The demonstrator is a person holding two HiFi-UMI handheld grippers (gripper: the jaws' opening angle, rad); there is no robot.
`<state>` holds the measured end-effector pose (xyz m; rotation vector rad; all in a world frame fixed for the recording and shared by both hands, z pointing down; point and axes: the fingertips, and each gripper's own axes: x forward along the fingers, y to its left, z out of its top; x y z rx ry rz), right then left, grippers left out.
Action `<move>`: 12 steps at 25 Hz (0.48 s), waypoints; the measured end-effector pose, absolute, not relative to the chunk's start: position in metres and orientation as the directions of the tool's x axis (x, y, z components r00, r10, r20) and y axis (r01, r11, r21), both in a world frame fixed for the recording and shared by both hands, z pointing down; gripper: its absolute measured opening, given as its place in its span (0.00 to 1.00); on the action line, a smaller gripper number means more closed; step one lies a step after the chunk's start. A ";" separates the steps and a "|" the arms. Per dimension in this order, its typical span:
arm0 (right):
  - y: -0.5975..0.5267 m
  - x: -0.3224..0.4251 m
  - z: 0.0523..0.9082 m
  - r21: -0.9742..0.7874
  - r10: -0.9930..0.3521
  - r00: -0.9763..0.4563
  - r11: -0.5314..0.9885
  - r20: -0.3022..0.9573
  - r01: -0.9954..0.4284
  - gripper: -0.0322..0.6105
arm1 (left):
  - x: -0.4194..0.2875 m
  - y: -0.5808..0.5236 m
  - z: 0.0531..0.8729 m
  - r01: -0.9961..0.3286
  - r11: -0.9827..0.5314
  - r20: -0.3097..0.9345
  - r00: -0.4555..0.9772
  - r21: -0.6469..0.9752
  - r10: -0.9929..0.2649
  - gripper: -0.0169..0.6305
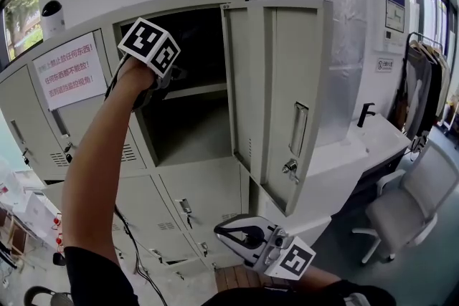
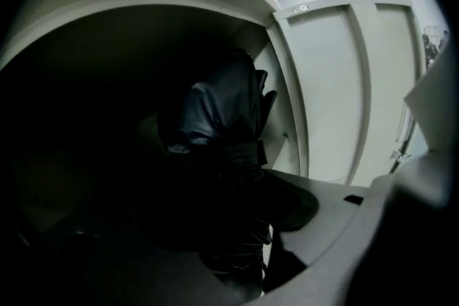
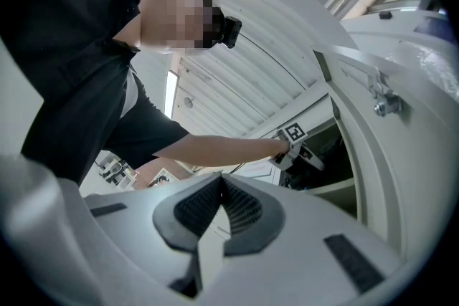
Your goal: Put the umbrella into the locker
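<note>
The folded black umbrella (image 2: pixel 222 132) sits lengthwise between the jaws of my left gripper (image 2: pixel 233 247), its strap band around the middle; the jaws close on its lower part. Around it is the dark inside of the open locker compartment (image 1: pixel 192 127). In the head view my left gripper (image 1: pixel 162 77) is raised at that compartment's left front edge, above its shelf (image 1: pixel 195 90); the umbrella is hidden there. My right gripper (image 1: pixel 228 234) hangs low in front of the lower lockers, shut with nothing in it, its pads (image 3: pixel 240 206) meeting.
The locker door (image 1: pixel 278 98) stands swung open to the right, with its latch (image 1: pixel 290 168) on the lower edge. Closed lockers (image 1: pixel 43 118) lie left and below. A grey office chair (image 1: pixel 409 208) and a desk (image 1: pixel 376 134) stand at the right.
</note>
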<state>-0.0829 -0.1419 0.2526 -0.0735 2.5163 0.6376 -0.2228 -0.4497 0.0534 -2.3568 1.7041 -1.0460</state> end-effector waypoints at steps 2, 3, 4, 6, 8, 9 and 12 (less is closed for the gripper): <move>-0.143 -0.081 0.253 0.425 0.070 -0.854 0.886 -0.515 -0.184 0.07 | -0.226 -0.457 0.052 -0.830 -0.381 0.489 0.154 -0.408 -0.859 0.42; -0.144 -0.080 0.254 0.425 0.066 -0.855 0.885 -0.514 -0.187 0.07 | -0.227 -0.460 0.052 -0.833 -0.377 0.486 0.152 -0.406 -0.860 0.42; -0.145 -0.079 0.254 0.426 0.062 -0.856 0.885 -0.514 -0.191 0.07 | -0.229 -0.463 0.051 -0.836 -0.373 0.483 0.153 -0.402 -0.862 0.42; -0.148 -0.079 0.255 0.424 0.054 -0.857 0.884 -0.513 -0.197 0.07 | -0.230 -0.467 0.051 -0.841 -0.369 0.476 0.156 -0.395 -0.865 0.42; -0.150 -0.079 0.255 0.421 0.050 -0.856 0.884 -0.515 -0.202 0.07 | -0.229 -0.470 0.051 -0.840 -0.368 0.473 0.155 -0.400 -0.867 0.42; -0.150 -0.079 0.254 0.421 0.050 -0.856 0.884 -0.515 -0.202 0.07 | -0.227 -0.472 0.051 -0.837 -0.368 0.472 0.153 -0.406 -0.868 0.42; -0.150 -0.080 0.255 0.422 0.053 -0.856 0.884 -0.515 -0.199 0.07 | -0.223 -0.477 0.051 -0.831 -0.367 0.458 0.156 -0.419 -0.875 0.42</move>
